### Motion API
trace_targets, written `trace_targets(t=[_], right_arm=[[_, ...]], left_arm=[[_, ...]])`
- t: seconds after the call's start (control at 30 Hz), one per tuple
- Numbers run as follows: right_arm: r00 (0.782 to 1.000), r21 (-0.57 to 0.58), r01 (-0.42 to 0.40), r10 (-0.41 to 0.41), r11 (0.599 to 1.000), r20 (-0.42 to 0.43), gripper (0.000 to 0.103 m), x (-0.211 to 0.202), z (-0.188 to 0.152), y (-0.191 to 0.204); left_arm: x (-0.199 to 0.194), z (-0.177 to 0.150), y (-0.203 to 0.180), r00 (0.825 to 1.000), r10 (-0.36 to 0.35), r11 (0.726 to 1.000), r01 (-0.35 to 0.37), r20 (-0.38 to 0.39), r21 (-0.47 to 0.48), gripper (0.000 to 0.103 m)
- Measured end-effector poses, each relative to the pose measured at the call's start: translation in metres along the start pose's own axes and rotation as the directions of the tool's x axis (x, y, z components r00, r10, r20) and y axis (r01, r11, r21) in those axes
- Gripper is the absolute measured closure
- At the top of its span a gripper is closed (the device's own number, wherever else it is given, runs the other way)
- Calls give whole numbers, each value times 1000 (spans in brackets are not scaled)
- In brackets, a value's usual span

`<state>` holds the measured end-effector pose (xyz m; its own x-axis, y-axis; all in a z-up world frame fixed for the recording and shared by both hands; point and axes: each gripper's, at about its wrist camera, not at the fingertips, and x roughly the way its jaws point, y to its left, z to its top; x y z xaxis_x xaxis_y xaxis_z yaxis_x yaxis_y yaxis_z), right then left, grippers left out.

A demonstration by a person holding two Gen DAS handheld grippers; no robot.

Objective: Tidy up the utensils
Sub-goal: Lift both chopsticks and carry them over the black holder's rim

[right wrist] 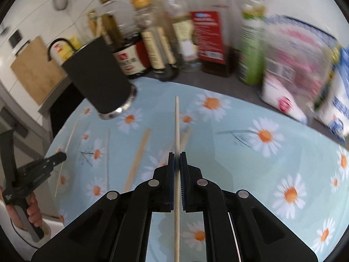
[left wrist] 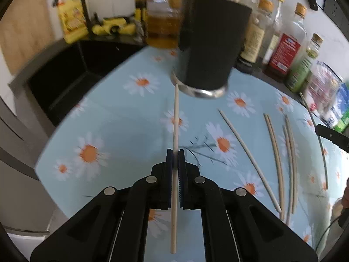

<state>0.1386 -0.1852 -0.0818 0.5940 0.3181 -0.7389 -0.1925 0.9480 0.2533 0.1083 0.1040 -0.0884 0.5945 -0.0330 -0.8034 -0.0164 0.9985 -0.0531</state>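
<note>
My left gripper is shut on a pale wooden chopstick that points ahead toward the black utensil holder, which has a steel base. My right gripper is shut on another chopstick, held above the daisy-print mat. Several more chopsticks lie on the mat at the right of the left wrist view; in the right wrist view some lie left of centre. The holder stands at the upper left there. The left gripper also shows at the left edge.
Bottles of oil and sauce and bags line the back of the counter. A black sink with a black tap lies to the left. A wooden cutting board leans on the wall.
</note>
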Motion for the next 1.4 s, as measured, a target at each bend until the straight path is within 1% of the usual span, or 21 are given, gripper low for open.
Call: trace_targets(t=[0.17,0.4,0.5,0.6,0.67,0.8,0.9,0.97,1.03,1.1,1.23,1.33,1.4], right_arm=[[999,-73,-49,50,996,11,98,4,6,26],[993,-147,-107,112,983,29,98,8,26,62],[990,-175,-126,136,977,48,98,5,39,76],[986,-178,-134,150,975,76,98,1,52,87],[979,-177,-158,177,972,103,98,-5,62,94],[966,-175,-177,205,969,156,98,-18,77,106],[957,-176,-185,218,967,191,98,-26,86,115],[947,-183,-195,234,964,218,98,-31,92,122],[944,-177,-201,239,963,228,98,-31,99,124],[943,-170,-217,252,961,220,98,-27,106,126],[942,-153,-211,242,965,231,98,-21,118,131],[942,-147,-192,224,970,250,98,-22,126,136],[940,-144,-192,224,971,259,98,-24,133,139]], left_arm=[[-14,7,5,998,29,1000,-28,49,-9,98],[-38,18,14,992,45,998,-41,114,-39,98],[-51,24,22,991,31,999,-26,127,-42,98],[-64,32,29,986,51,999,-47,159,-26,98],[-71,39,35,984,57,998,-54,168,-23,98],[-81,51,45,982,27,1000,-24,187,-18,98],[-88,62,47,981,-45,999,45,188,2,98],[-93,68,46,976,-59,998,56,210,21,98],[-97,76,44,970,-85,996,75,229,52,98],[-99,83,40,965,-90,994,72,245,82,98],[-99,101,36,955,-116,988,83,274,128,98],[-99,119,35,947,-151,982,110,284,155,98],[-99,130,34,942,-160,980,115,296,165,98]])
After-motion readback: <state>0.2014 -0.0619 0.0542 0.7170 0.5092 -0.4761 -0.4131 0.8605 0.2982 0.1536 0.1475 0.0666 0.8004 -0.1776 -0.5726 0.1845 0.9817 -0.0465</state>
